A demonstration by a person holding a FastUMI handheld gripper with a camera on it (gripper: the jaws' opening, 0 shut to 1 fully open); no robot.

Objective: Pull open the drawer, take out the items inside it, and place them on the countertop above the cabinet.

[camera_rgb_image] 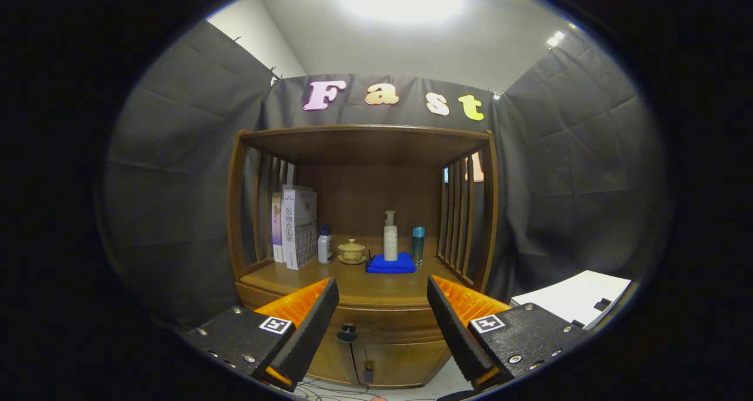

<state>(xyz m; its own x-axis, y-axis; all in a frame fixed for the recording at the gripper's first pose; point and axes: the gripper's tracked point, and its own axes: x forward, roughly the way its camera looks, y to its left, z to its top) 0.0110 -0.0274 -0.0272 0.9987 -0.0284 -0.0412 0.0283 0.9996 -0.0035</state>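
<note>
Two fingers of the gripper point(383, 307) stand wide apart and hold nothing. Between them, at 6 o'clock from the blue cloth point(391, 264), sits the drawer point(382, 320) with its dark knob point(346, 333), shut. I judge the small knob can slip out, or the fingers can close beside it.

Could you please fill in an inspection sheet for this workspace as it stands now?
Surface: wooden countertop, front part bare.
Job's things: drawer shut, knob between the fingers; contents hidden.
Clutter: books, small white bottle, lidded cup, pump bottle on blue cloth, teal bottle.
Grippers: gripper open, short of the cabinet.
Cables: wires on the floor.
Surroundings: white board at right.
</note>
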